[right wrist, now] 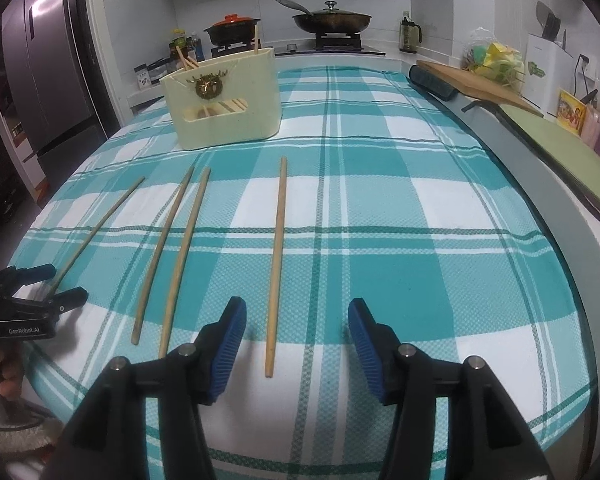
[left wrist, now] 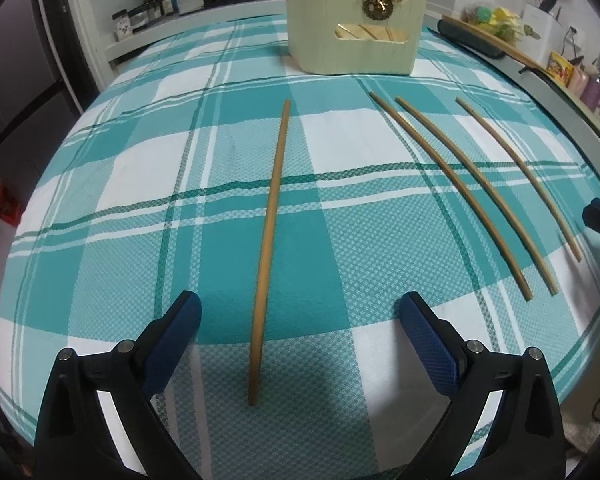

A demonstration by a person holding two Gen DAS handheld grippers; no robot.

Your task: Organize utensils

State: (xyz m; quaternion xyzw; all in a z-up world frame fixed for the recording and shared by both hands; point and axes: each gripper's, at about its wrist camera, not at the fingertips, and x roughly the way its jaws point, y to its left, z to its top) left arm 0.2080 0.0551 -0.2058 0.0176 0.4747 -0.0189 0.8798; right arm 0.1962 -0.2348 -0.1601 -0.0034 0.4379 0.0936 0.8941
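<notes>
Several wooden chopsticks lie lengthwise on the teal plaid tablecloth [left wrist: 340, 208]. My left gripper [left wrist: 300, 300] is open, and the near end of the leftmost chopstick [left wrist: 268, 248] lies between its blue pads without touching them. My right gripper [right wrist: 297, 306] is open too, with the rightmost chopstick [right wrist: 276, 264] on the cloth between its fingers, closer to the left one. Two more chopsticks [right wrist: 164, 252] lie side by side between the grippers. A cream utensil holder [right wrist: 224, 104] stands at the far side with chopsticks in it. In the right wrist view the left gripper [right wrist: 64, 282] straddles its chopstick [right wrist: 100, 232].
A wooden cutting board [right wrist: 484, 84] and a green mat [right wrist: 560, 148] lie along the right counter. Behind the holder are a stove with an orange-lidded pot [right wrist: 232, 28] and a lidded pan [right wrist: 332, 18], and bottles. A fridge [right wrist: 48, 80] stands at left. The table's curved front edge is near.
</notes>
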